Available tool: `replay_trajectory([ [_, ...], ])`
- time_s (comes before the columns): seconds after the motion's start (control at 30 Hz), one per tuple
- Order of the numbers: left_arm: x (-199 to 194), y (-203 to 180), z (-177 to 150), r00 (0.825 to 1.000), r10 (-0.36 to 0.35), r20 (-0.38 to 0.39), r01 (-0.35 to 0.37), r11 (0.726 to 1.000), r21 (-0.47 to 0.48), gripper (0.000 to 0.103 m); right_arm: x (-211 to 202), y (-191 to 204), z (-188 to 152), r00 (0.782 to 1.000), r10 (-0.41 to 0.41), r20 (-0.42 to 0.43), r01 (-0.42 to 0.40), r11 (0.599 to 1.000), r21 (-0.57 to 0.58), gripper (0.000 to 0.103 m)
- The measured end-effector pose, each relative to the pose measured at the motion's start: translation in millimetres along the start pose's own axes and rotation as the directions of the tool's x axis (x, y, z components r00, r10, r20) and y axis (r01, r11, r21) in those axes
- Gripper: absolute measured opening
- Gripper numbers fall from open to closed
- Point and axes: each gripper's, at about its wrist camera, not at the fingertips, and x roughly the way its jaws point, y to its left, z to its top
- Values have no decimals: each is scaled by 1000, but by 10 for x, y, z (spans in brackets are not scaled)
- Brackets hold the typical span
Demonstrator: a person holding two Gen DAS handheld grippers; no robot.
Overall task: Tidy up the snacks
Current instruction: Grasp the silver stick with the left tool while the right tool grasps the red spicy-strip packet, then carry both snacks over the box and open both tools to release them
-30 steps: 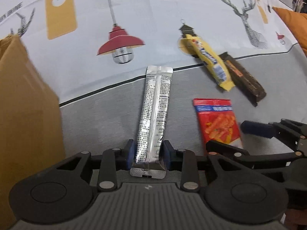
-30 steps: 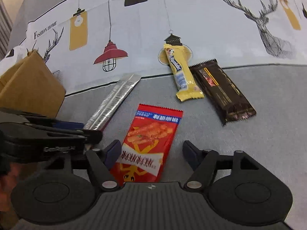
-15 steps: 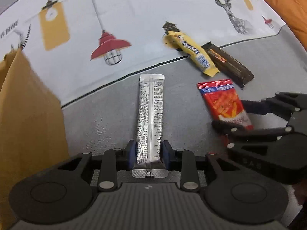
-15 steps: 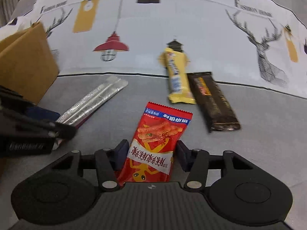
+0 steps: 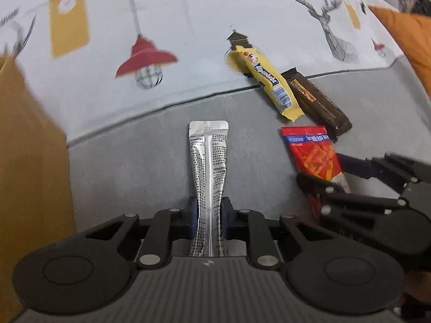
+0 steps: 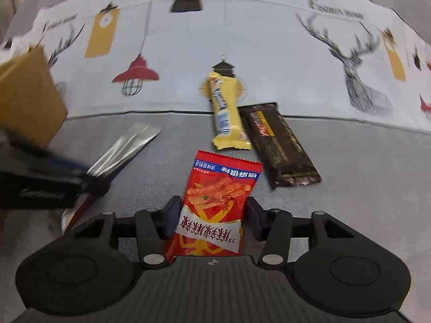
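My left gripper [image 5: 208,215] is shut on a long silver stick packet [image 5: 208,167], which sticks out forward over the grey cloth. My right gripper [image 6: 212,215] is shut on a red snack packet [image 6: 215,202]. The red packet [image 5: 312,153] and the right gripper [image 5: 350,185] also show at the right of the left wrist view. The silver packet [image 6: 126,148] and the left gripper [image 6: 89,180] show at the left of the right wrist view. A yellow bar [image 6: 226,113] and a dark brown bar [image 6: 280,145] lie side by side further ahead.
A brown cardboard box [image 5: 29,161] stands close on the left; it also shows in the right wrist view [image 6: 27,102]. The patterned white and grey cloth [image 5: 188,27] covers the surface. An orange cushion [image 5: 409,40] lies at the far right.
Both grippers have closed tighter on their packets and lifted them. The silver packet is now pinched narrow between the left fingers. The right gripper went from open around the red packet to shut on it.
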Motion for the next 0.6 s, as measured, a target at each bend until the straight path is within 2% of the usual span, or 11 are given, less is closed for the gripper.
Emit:
replay_trajectory([
  [0.1,-188,-51,-89,1000,-10,10,10,1000,-3,19,-121,-133,-46,1000,30,7,-31,990,141,51],
  [0.17,-324,-98,-152,1000,-19,19,19,1000,4,19,-208,-138,-87,999,38,11,-39,982,184,51],
  [0.33,-627,-98,-325,999,-33,37,34,999,-22,19,-492,44,-147,996,74,56,-83,981,177,51],
  [0.6,-1156,61,-619,996,-39,79,45,996,-79,19,-948,283,-108,990,86,112,-104,982,159,51],
])
